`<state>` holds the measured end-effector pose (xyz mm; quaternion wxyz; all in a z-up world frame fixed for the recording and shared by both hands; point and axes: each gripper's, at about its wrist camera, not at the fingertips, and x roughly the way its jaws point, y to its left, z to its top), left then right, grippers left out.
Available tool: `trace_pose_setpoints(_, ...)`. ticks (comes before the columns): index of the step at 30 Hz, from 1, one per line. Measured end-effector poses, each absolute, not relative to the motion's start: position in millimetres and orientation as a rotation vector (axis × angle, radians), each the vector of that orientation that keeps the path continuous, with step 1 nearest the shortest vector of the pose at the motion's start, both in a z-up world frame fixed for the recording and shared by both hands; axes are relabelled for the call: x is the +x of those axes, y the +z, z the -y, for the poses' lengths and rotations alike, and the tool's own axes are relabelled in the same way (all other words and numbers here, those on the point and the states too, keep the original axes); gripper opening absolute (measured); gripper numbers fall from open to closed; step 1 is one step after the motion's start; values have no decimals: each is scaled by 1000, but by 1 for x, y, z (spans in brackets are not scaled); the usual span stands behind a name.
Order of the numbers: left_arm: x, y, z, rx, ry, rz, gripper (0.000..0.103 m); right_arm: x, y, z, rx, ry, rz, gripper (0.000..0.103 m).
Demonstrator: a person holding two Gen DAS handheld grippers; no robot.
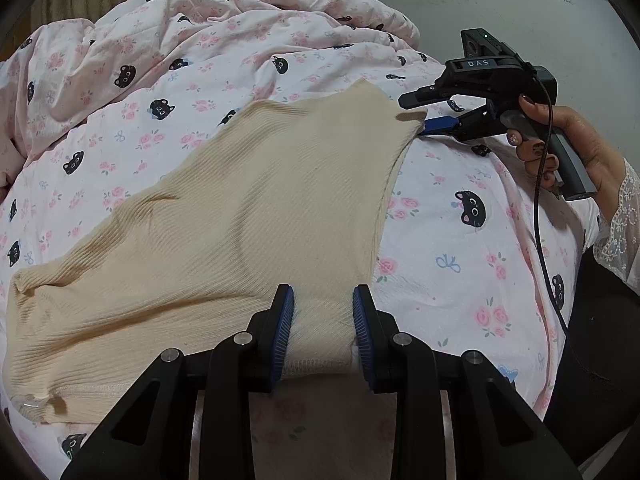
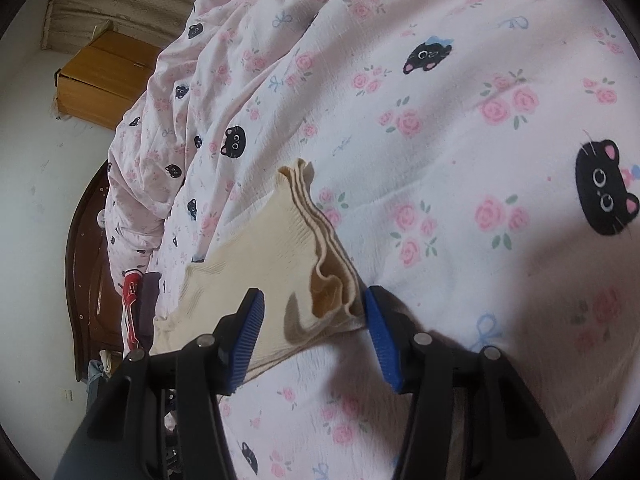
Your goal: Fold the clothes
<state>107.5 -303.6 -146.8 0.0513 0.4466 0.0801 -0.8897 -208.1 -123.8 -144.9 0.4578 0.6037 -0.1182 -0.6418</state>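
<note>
A cream ribbed garment (image 1: pixel 240 208) lies spread on a pink bedcover (image 1: pixel 448 232) printed with roses and black cat faces. In the left wrist view my left gripper (image 1: pixel 323 320) is at the garment's near hem, shut on a bunch of the ribbed cloth between its blue pads. At the garment's far right corner is my right gripper (image 1: pixel 414 116), held by a person's hand (image 1: pixel 568 140). In the right wrist view that gripper (image 2: pixel 316 328) stands open, and the layered, wavy corner of the garment (image 2: pixel 288 248) lies between its pads (image 2: pixel 250 332) without being pinched.
A rumpled heap of the same cat-print quilt (image 1: pixel 224 32) fills the back of the bed. Beyond the bed's edge stand a wooden cabinet (image 2: pixel 104 76) and a dark wooden bed end (image 2: pixel 86 240), with red and dark clothes (image 2: pixel 134 304) hanging beside it. A cable (image 1: pixel 540 220) trails from the right gripper.
</note>
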Motion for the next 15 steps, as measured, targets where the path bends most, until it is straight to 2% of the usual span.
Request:
trace_pose_setpoints(4,107,-147,304,1360,-2707,-247,26,-212,-151,121,1514,-1599,304,20)
trace_pose_setpoints(10,107,-146,306,1359,-2709,-267,26,-212,-149,119,1506,-1578,346,11)
trace_pose_setpoints(15,112,-135,316,1326,-2725,-367,26,-206,-134,123,1445,-1578,341,10)
